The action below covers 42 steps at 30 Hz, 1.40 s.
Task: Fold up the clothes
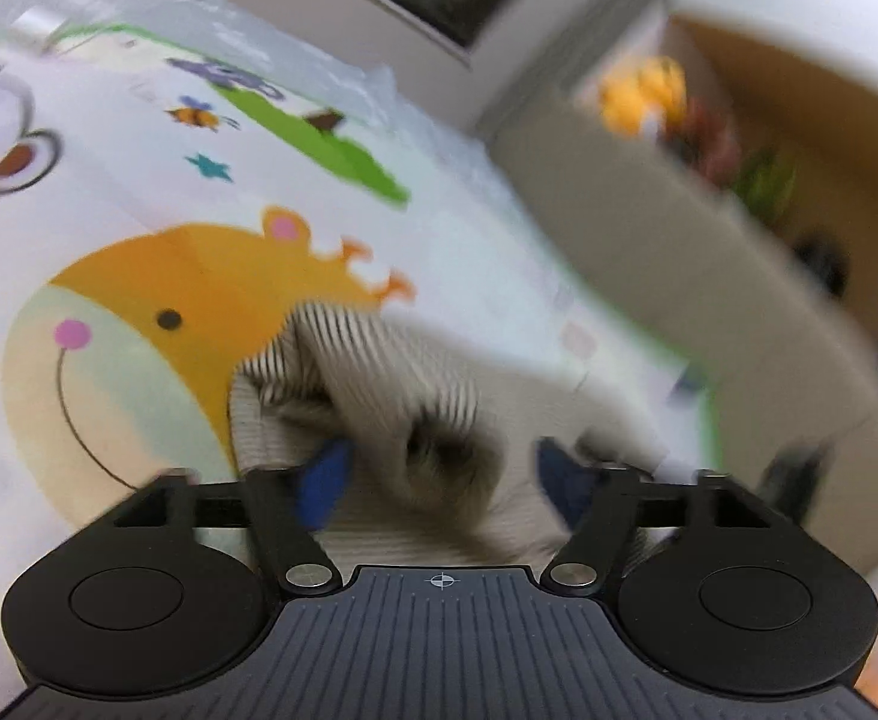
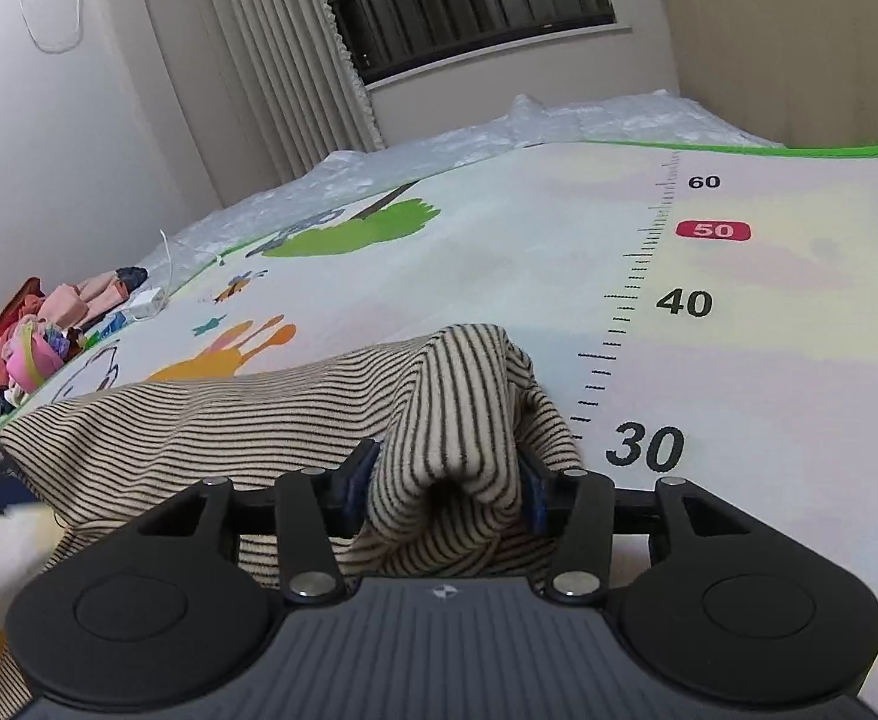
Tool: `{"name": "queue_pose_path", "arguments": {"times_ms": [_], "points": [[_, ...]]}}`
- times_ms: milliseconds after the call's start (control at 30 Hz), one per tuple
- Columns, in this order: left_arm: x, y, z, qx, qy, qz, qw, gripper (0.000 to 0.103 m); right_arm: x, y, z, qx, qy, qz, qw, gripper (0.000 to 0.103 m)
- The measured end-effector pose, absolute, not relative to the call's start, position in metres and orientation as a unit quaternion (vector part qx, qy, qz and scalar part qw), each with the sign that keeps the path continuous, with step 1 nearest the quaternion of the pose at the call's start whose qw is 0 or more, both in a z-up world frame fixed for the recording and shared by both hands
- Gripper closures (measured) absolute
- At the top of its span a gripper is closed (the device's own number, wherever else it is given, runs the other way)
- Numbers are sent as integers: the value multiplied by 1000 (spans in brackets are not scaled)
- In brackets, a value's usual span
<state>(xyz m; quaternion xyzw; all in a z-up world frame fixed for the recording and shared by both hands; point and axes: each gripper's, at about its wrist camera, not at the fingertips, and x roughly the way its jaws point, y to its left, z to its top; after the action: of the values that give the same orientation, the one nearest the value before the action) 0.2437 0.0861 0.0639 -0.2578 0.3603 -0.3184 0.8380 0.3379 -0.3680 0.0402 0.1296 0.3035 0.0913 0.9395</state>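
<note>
A cream garment with thin dark stripes (image 2: 211, 414) lies on the cartoon play mat (image 2: 499, 252). In the right wrist view one bunched fold of it (image 2: 451, 420) rises between the blue pads (image 2: 352, 483), which touch it on both sides; my right gripper (image 2: 444, 489) is shut on this fold. The left wrist view is blurred. There the same striped garment (image 1: 379, 360) lies just ahead, and a rounded fold sits between the widely parted blue pads (image 1: 322, 489) without touching them. My left gripper (image 1: 445, 483) is open.
A pile of pink and red clothes (image 2: 37, 348) and a white charger (image 2: 145, 303) lie at the mat's far left edge. Crinkled plastic sheet (image 2: 589, 117) covers the bed beyond the mat. A curtain (image 2: 271, 48), a window and a padded headboard (image 2: 799, 48) stand behind.
</note>
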Motion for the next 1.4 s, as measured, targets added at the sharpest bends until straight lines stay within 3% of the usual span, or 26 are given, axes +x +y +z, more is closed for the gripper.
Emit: {"name": "queue_pose_path", "arguments": {"times_ms": [100, 267, 333, 400, 433, 500, 533, 767, 967, 1067, 1267, 1400], "points": [[260, 96, 76, -306, 354, -311, 827, 14, 334, -361, 43, 116, 296, 83, 945, 55], [289, 57, 52, -262, 421, -264, 827, 16, 318, -350, 50, 86, 280, 88, 952, 47], [295, 42, 37, -251, 442, -247, 825, 28, 319, -352, 48, 91, 281, 88, 951, 53], [294, 33, 34, -242, 432, -244, 834, 46, 322, -357, 48, 111, 283, 94, 948, 68], [291, 30, 38, -234, 425, -246, 839, 49, 321, -359, 52, 116, 279, 94, 949, 71], [277, 25, 54, -205, 401, -264, 853, 65, 313, -362, 63, 126, 266, 99, 951, 79], [268, 24, 63, -190, 387, -278, 859, 66, 306, -363, 70, 133, 259, 104, 951, 81], [201, 36, 98, -169, 340, -336, 862, 65, 238, -374, 101, 167, 230, 130, 950, 85], [170, 44, 42, -177, 396, -316, 844, 63, 215, -376, 55, 151, 303, 89, 937, 84], [160, 50, 23, -189, 410, -304, 839, 57, 215, -372, 42, 136, 306, 79, 939, 79], [148, 71, 54, -191, 365, -282, 867, 55, 212, -363, 41, 122, 300, 69, 944, 67], [135, 69, 79, -184, 309, -291, 887, 42, 207, -359, 37, 126, 291, 60, 947, 60]]}}
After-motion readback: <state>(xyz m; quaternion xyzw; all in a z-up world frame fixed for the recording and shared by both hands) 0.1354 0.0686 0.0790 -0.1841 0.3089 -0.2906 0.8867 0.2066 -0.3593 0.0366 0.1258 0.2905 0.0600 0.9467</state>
